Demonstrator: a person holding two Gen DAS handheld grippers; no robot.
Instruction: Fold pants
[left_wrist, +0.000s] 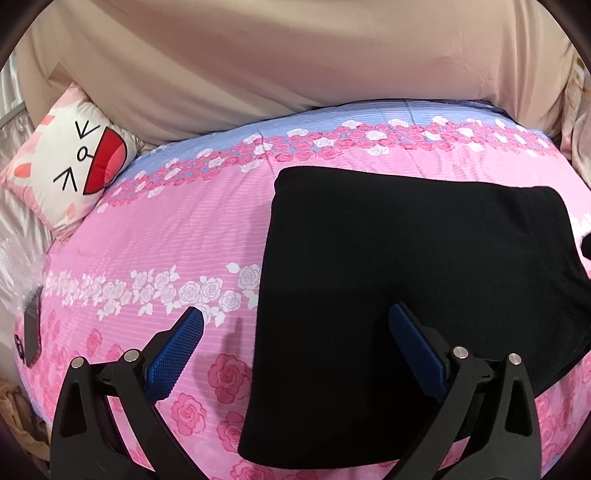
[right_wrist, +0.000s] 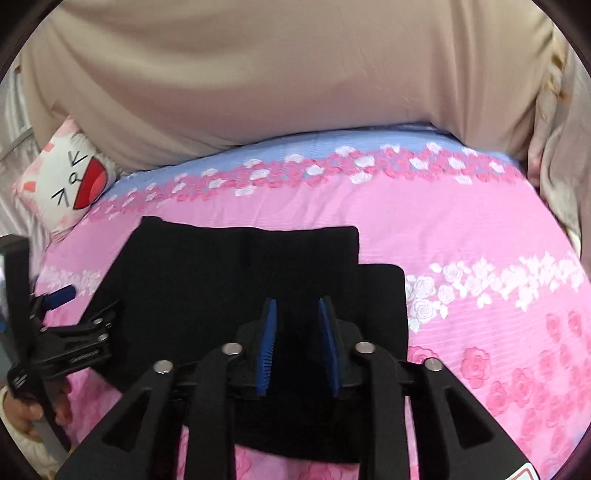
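The right gripper (right_wrist: 297, 314), black-framed with blue ribbed pads, hangs over the near part of the folded black fabric pants (right_wrist: 236, 280), its pads partly spread with nothing pinched between them. The left gripper (left_wrist: 295, 325) is spread wide above the same pants (left_wrist: 406, 295): one blue pad sits over the pink cover, the other over the black cloth, and neither presses on anything. From the right side, the left gripper (right_wrist: 64, 306) shows at the pants' left edge, held by a hand (right_wrist: 33, 410). The pants lie flat in a folded, roughly rectangular stack on the bed's pink rose-printed bedspread (left_wrist: 166, 236), towards its near edge. A white cartoon-face pillow (left_wrist: 70, 162) rests at the far left corner of the bed, against a beige draped cloth (left_wrist: 295, 66).
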